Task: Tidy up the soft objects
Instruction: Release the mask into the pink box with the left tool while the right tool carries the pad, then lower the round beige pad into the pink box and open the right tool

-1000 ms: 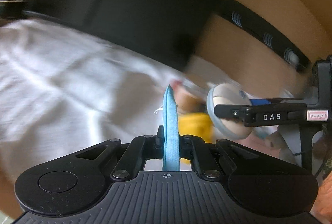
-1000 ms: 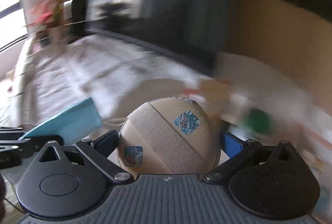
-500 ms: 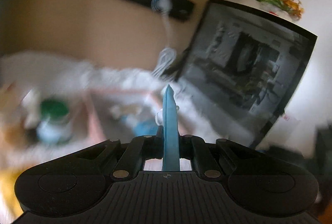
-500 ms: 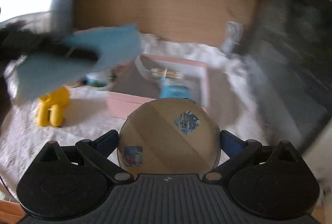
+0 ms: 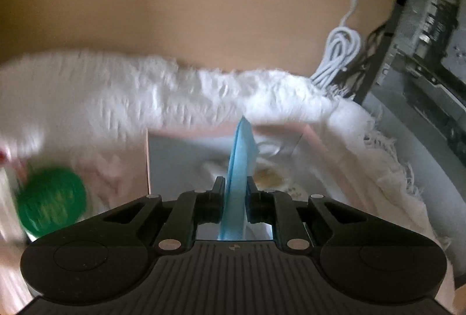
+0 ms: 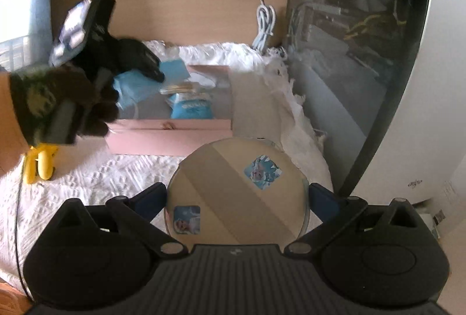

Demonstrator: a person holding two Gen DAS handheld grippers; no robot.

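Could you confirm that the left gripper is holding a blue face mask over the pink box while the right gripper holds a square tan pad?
Not quite: the tan pad in the right gripper is round, as the right wrist view shows. The left gripper does hold the blue face mask over the pink box.

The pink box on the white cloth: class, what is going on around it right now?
A person is sorting soft things into the pink box. The left gripper holds a blue face mask over the box, its jaws just starting to open, the mask between them. The right gripper grips a round tan pad with two stickers, short of the box. A blue packet already lies inside; a yellow toy waits on the cloth.
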